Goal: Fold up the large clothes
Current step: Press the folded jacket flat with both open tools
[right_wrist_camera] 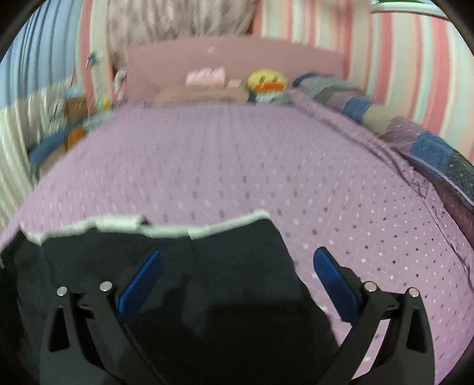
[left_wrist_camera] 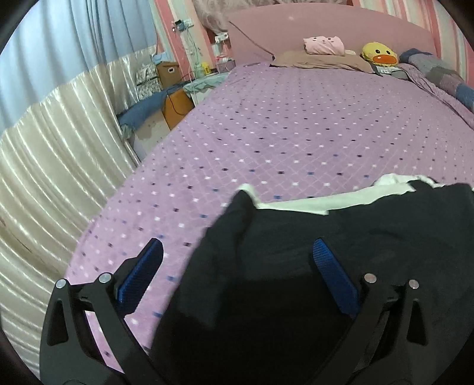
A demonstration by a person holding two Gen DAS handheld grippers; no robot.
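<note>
Both claws spread wide, holding nothing: left claw point(left_wrist_camera: 237, 251) and right claw point(right_wrist_camera: 237, 260) hover over the black fabric garment with white trim point(left_wrist_camera: 326, 251) on the purple dotted bedspread point(left_wrist_camera: 266, 133). Garment edge lies between each claw's blue pads. Judgement: lower onto both near corners, pinch one layer evenly, lift together.

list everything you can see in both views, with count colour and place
black garment with white lining: 1, black and white, near end of bed under both grippers
purple dotted bedspread: 1, lilac, covering bed
yellow duck plush toy: 1, yellow and orange, at headboard
pink folded cloth: 1, pink, on tan pillow
pink headboard: 1, far end
patchwork quilt: 1, blue and grey, right bed edge
cream satin curtain: 1, left
left gripper: 1, black with blue pads, open
right gripper: 1, same, open
</note>
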